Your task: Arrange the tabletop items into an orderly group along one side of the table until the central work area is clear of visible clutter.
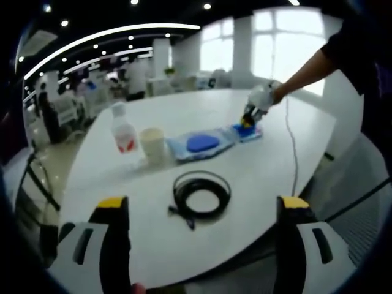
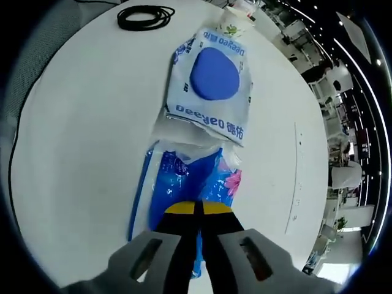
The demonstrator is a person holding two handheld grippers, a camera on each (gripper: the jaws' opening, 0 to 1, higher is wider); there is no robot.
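In the left gripper view, our left gripper [image 1: 202, 214] hangs over the near edge of the white round surface [image 1: 269, 165] with its yellow-tipped jaws spread wide and nothing between them. Just beyond it, near the middle of the surface, lies a coiled black cable [image 1: 201, 193], apart from everything else. Farther on, a line of things runs across the surface: a clear bottle [image 1: 123, 130] with a red label at the left, a paper cup [image 1: 152, 144] just beside it, then a white wipes pack [image 1: 201, 144] with a blue oval lid, and at the far right a blue packet [image 1: 248, 130]. Our right gripper [image 1: 248, 120] sits down on that packet, held in a gloved hand [image 1: 262, 98].

In the right gripper view, the right gripper [image 2: 198, 211] has its jaws drawn together on the near end of the blue packet [image 2: 177, 184], so we judge it is gripping the wrapper. The wipes pack [image 2: 211, 86] lies touching the packet's far end, the paper cup [image 2: 231, 29] sits beyond it, and the black cable [image 2: 146, 17] lies at the far left, well apart from the packs.

As we judge it, the task is partly done: the bottle, cup and two packs already form a rough row, but that row crosses the middle instead of hugging one side, and the cable lies loose in the work area. What is left is to shift the row toward an edge and bring the cable to join it.
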